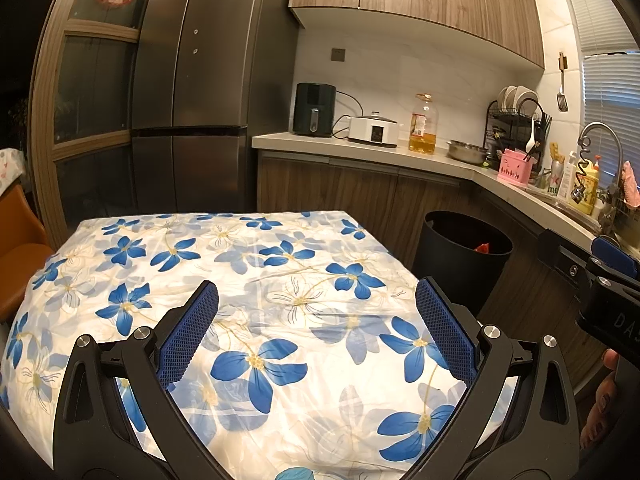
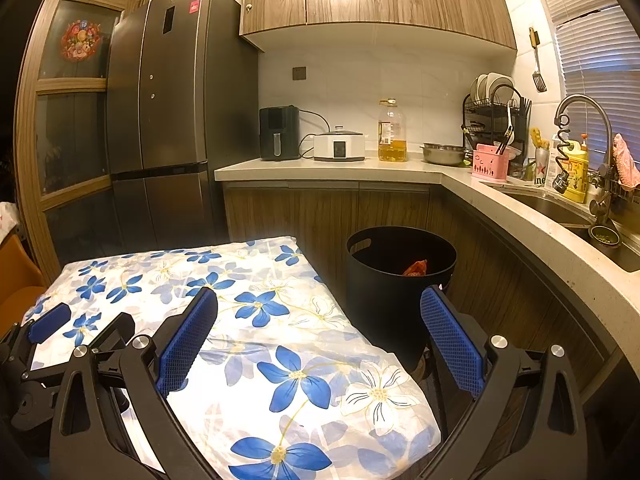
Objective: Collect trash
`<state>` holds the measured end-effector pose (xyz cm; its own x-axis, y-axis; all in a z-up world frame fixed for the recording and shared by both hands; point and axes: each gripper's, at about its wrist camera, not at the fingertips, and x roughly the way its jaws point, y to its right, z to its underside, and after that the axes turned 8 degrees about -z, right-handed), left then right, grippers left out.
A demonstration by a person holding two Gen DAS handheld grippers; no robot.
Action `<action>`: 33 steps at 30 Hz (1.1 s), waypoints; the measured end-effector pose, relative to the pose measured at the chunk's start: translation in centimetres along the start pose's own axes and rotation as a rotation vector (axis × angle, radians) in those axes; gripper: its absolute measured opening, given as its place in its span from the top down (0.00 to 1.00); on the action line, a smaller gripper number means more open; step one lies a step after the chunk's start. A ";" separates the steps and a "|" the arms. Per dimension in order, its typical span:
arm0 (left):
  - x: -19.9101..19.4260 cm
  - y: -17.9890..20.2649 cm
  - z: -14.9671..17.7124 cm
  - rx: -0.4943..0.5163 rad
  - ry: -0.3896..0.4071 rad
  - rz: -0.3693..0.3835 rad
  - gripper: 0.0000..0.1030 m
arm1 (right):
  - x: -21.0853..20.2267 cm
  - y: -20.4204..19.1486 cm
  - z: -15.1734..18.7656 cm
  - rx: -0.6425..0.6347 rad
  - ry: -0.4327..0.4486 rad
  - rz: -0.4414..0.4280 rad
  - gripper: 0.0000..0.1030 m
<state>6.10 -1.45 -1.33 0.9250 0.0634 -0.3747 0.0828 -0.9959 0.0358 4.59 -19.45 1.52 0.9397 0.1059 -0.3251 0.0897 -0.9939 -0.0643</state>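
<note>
A round black trash bin point(image 1: 460, 258) point(image 2: 396, 276) stands on the floor at the table's far right corner, with a piece of red trash point(image 1: 483, 247) point(image 2: 416, 268) inside. My left gripper point(image 1: 316, 300) hangs open above the table point(image 1: 208, 272) with its blue-flowered cloth, nothing between its blue pads. My right gripper point(image 2: 318, 306) is open too, over the table's right edge point(image 2: 344, 320), its right finger in front of the bin. In the left wrist view the right gripper's body shows at the right edge, with a hand below it. No trash is visible on the cloth.
An L-shaped counter point(image 2: 400, 170) holds an air fryer point(image 2: 279, 133), a white cooker point(image 2: 339, 146), an oil bottle point(image 2: 392, 130), a steel bowl, a dish rack and a sink point(image 2: 560, 208). A tall fridge point(image 1: 192, 92) stands behind the table. An orange chair point(image 1: 20, 256) sits at the left.
</note>
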 end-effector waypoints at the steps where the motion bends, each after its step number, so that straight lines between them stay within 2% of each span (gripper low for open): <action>1: 0.0 0.0 0.0 0.001 -0.001 0.000 0.05 | 0.0 0.0 0.0 -0.001 0.000 0.001 0.05; 33: -0.2 0.3 -0.3 0.007 0.005 0.006 0.05 | 0.2 -0.2 -0.2 0.002 0.006 0.004 0.05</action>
<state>6.04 -1.73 -0.92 0.9271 0.0577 -0.3703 0.0747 -0.9967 0.0317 4.78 -19.24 1.65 0.9419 0.1017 -0.3202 0.0851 -0.9942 -0.0653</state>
